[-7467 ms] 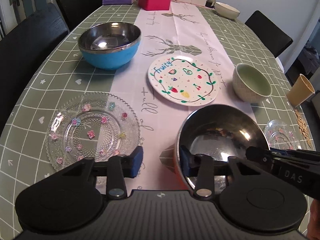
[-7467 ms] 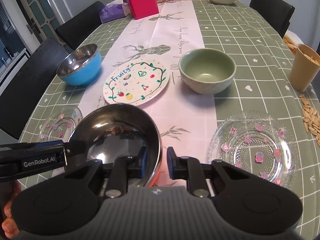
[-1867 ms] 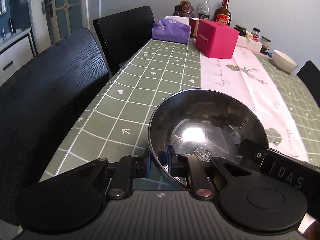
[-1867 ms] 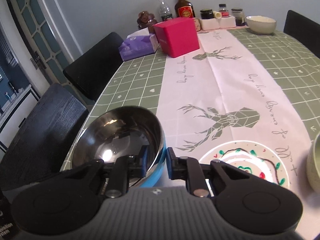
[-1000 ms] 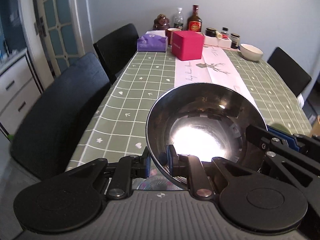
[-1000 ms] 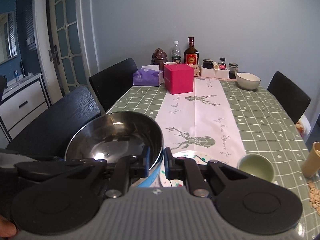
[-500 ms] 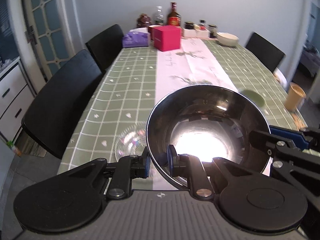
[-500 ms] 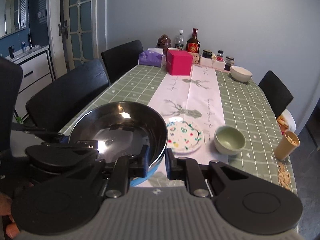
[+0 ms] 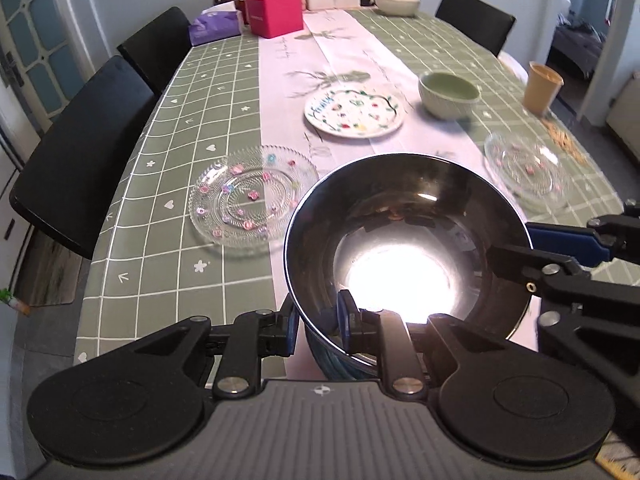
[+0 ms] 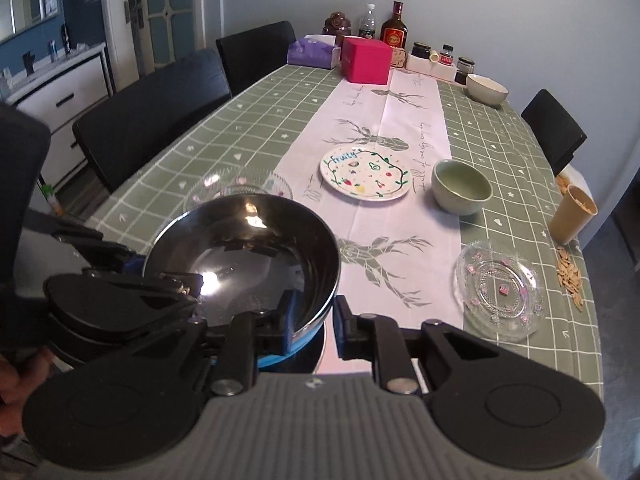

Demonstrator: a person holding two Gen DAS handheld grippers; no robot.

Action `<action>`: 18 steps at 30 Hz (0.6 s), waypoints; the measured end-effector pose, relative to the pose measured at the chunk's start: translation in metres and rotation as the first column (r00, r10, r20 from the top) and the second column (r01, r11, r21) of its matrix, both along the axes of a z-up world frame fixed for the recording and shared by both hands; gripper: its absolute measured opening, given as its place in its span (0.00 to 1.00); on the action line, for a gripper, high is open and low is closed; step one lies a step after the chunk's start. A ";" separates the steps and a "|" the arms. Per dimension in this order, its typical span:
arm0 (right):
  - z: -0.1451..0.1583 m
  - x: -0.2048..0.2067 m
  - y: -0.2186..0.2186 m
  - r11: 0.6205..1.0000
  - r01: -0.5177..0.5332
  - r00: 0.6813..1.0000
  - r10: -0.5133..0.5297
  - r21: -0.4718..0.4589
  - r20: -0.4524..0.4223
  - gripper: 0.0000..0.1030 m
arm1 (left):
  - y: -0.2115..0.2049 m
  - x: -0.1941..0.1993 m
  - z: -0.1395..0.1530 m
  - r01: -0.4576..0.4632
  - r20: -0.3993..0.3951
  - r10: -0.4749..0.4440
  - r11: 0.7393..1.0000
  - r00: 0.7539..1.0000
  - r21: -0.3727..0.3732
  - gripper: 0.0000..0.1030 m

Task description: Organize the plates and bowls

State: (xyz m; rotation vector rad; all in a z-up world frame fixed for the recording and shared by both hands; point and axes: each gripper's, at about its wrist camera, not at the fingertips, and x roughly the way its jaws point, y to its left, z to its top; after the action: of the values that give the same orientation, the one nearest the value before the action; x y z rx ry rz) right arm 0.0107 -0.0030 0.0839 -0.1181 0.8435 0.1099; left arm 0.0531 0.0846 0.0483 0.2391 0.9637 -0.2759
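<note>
Both grippers — left gripper [image 9: 316,322], right gripper [image 10: 312,316] — jaws easing open, steel bowl [image 9: 404,244] rim between their fingers; next, a clean let-go.

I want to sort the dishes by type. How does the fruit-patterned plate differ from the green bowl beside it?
The fruit-patterned plate is flat and shallow; the green bowl is deep with tall walls. The plate is white with coloured drawings and lettering; the bowl is plain pale green. Both stand upright, look empty and rest apart on the table runner.

Soft daylight – white glare in the steel bowl [image 9: 400,276]; fisheye-bent edges, slight motion blur.
</note>
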 end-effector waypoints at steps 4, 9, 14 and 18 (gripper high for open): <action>-0.011 -0.004 0.002 1.000 -0.019 1.000 0.018 -0.019 -0.021 0.20 | -0.007 -0.008 -0.007 0.058 0.002 -0.058 0.995 0.998 0.077 0.24; -0.023 -0.004 -0.002 0.999 -0.033 0.995 0.034 0.004 -0.097 0.20 | -0.008 -0.010 -0.015 0.111 -0.034 -0.108 0.989 0.994 0.097 0.27; -0.028 -0.008 0.001 0.999 -0.050 0.995 0.049 -0.009 -0.083 0.21 | -0.014 -0.017 -0.019 0.159 -0.012 -0.159 0.977 0.987 0.143 0.38; -0.022 -0.017 0.008 0.994 -0.077 0.997 0.078 -0.080 0.014 0.37 | -0.018 -0.021 -0.020 0.193 0.017 -0.199 0.964 0.980 0.186 0.55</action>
State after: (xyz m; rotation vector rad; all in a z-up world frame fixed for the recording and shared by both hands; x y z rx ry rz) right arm -0.0062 0.0047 0.0617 -0.2266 0.8264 0.1481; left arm 0.0318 0.0663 0.0280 0.5087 0.9322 -0.3635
